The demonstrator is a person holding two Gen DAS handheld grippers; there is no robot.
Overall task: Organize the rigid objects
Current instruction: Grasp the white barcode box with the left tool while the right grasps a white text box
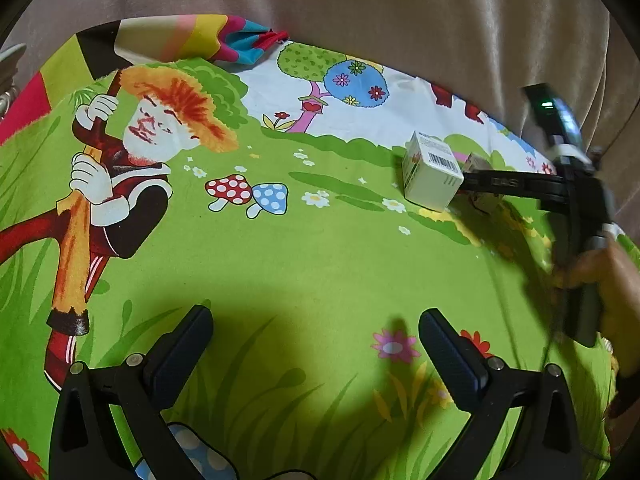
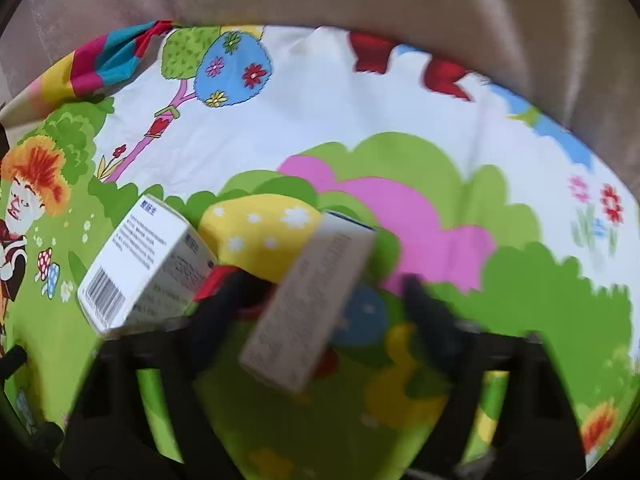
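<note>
Beside beige box [image 2: 308, 300], white box [image 2: 148, 264] crowding right gripper [image 2: 320, 312].

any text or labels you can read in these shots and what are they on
Nothing reads clearly.
White box: a barcode, blue characters and small print, all too small to read.
Tan box: print blurred by motion.
Right hand-held gripper: raised lettering on its finger, too faint to read.

Both wrist cams are looking steeply down along their fingers at the cartoon sheet [image 1: 320, 248]. Right is sitting closer in and motion-blurred. Both are sharing the white barcode box [image 1: 432, 172], ahead-right of left gripper [image 1: 316, 344]
</note>
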